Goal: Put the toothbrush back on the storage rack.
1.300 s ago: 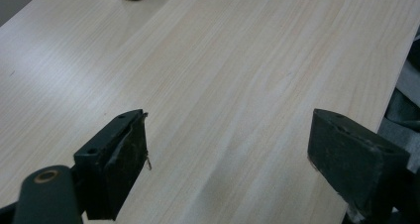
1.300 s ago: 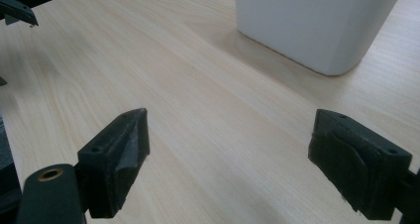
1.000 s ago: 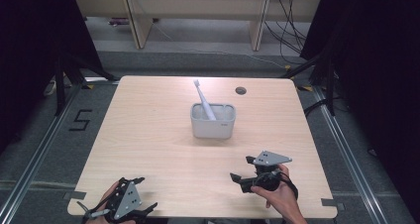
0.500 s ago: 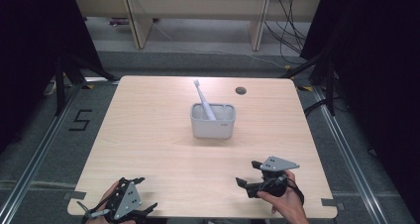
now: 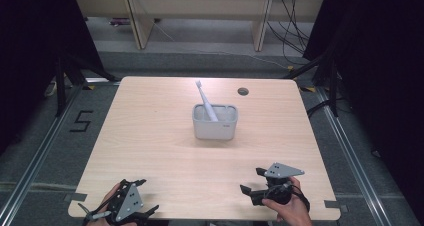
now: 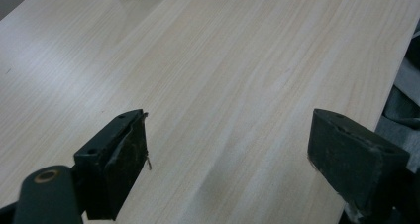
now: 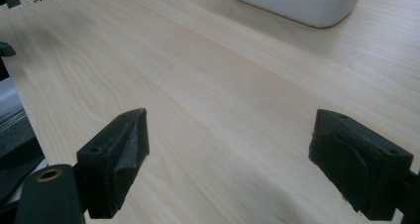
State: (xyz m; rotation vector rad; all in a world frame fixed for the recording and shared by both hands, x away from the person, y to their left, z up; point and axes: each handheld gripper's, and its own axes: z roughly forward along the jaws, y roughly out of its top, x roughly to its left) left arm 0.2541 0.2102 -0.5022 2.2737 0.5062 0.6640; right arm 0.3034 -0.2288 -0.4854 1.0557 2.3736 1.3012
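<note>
Grey floor [image 5: 50, 136] (dark curtains [image 5: 30, 46] flanking) surrounds wooden table [image 5: 150, 136].

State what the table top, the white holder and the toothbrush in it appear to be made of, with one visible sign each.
Table top: pale wood or wood-look laminate, matt; grain lines run across it.
Holder: probably plastic; smooth white walls, rounded corners.
Toothbrush: likely plastic; slim, pale, evenly coloured handle. Bristles too small to judge.

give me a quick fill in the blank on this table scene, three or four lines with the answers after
1. The toothbrush stands tilted inside the white ____.
2. Both the left gripper and the right gripper have their jaws ____.
3. The holder sits on a wooden ____.
4. The small dark round hole lies near the table's ____ edge.

Missing words: holder; open; table; far
</note>
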